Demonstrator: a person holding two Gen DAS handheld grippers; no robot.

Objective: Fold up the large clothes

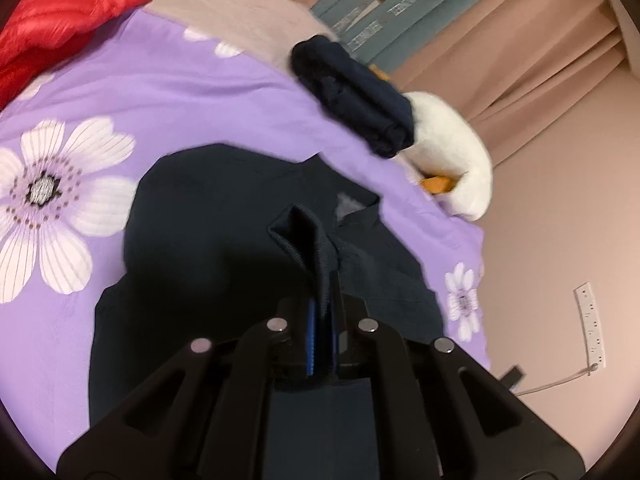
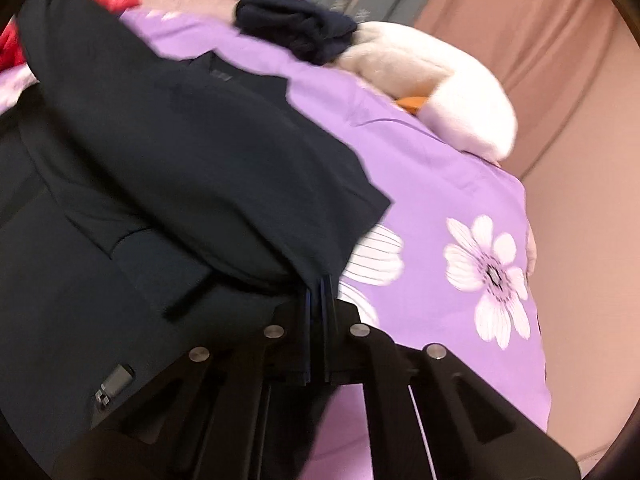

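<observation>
Left tongs (image 1: 322,280) clamped on a raised fold of the dark navy garment (image 1: 208,216), spread across the purple floral bedspread (image 1: 168,92) at lower centre. Right tongs (image 2: 318,292) pinched on that garment's hem. Folded navy bundle (image 1: 352,96) upper right, beside a white plush toy (image 1: 452,148).

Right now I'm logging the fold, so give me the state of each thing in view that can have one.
left gripper: shut on a bunched edge of the dark garment.
right gripper: shut on a hem of the same garment.
dark garment: spread on the purple bedspread, partly lifted.
small dark bundle: rolled up, lying at the bed's edge.
red jacket: crumpled, unfolded.
</observation>
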